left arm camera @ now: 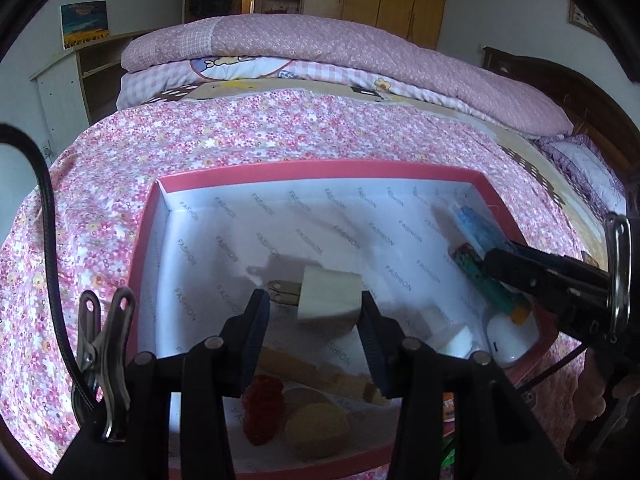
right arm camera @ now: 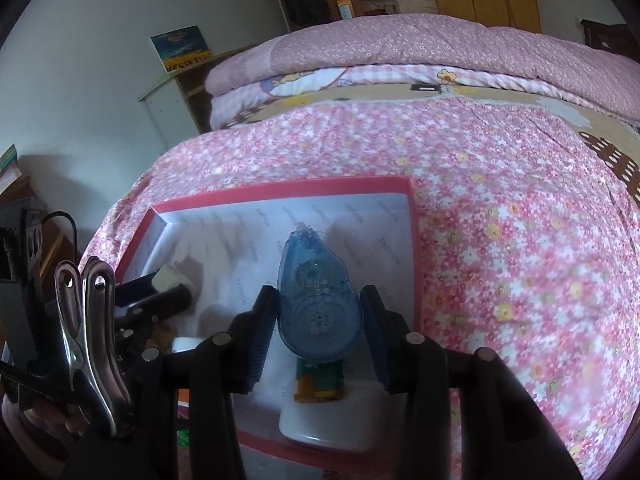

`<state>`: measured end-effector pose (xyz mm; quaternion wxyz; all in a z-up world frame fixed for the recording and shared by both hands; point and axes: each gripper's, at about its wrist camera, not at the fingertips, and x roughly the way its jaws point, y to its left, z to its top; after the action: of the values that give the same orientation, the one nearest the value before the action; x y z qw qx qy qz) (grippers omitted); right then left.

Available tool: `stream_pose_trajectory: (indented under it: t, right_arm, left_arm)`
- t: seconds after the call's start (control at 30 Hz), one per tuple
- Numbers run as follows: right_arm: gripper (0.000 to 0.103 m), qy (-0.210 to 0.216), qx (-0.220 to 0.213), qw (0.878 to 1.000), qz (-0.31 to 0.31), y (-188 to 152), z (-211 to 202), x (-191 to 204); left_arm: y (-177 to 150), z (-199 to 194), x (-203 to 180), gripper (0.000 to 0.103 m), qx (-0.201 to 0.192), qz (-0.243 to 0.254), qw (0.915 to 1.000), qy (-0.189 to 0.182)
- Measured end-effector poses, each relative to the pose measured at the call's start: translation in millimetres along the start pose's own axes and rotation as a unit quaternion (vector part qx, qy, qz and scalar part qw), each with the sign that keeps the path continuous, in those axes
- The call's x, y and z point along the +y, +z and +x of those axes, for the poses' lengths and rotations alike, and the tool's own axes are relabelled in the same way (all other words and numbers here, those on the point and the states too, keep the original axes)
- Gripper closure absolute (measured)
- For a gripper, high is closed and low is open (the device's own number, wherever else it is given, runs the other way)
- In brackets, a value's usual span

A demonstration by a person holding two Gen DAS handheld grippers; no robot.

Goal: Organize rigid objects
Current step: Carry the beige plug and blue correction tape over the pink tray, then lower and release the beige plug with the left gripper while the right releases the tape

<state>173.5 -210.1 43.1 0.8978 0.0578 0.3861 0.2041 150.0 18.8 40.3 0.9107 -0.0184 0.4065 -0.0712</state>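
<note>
Your left gripper [left arm camera: 316,300] is closest to the lens, pads pinching a white plug adapter [left arm camera: 329,300], prongs pointing left, held above the pink box [left arm camera: 320,170]. Your right gripper [right arm camera: 319,312] is clamped on a blue correction tape dispenser [right arm camera: 316,296], nose pointing away, also over the box. A metal clip [left arm camera: 102,356] and black cable [left arm camera: 44,216] hang at the left gripper's side.

The box sits open on the floral bedspread [left arm camera: 240,132], white lining printed with "FASHION". Inside, near edge: red bumpy object [left arm camera: 264,408], yellow round object [left arm camera: 316,428], wooden stick [left arm camera: 316,372], blurred. Right side: white rounded case [left arm camera: 510,340], green patterned tube [left arm camera: 486,284] with orange end, white block [left arm camera: 452,338]. The box middle and far half are bare. Folded quilts [left arm camera: 340,48] are stacked at the far end of the bed.
</note>
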Motion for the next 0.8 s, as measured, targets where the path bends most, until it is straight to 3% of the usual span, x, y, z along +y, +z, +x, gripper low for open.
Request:
stream_pose_trajectory:
  t: [0.37, 0.8]
  right_arm:
    - [0.059, 0.004, 0.013, 1.0, 0.0, -2, 2, 2]
    - [0.046, 0.007, 0.0, 1.0, 0.003, -2, -13, 10]
  left_arm:
    - [-1, 1, -3, 0.053, 0.017, -0.002, 0.9998, -0.006]
    - [-6, -13, -2, 0.052, 0.012, -0.014, 0.9998, -0.004]
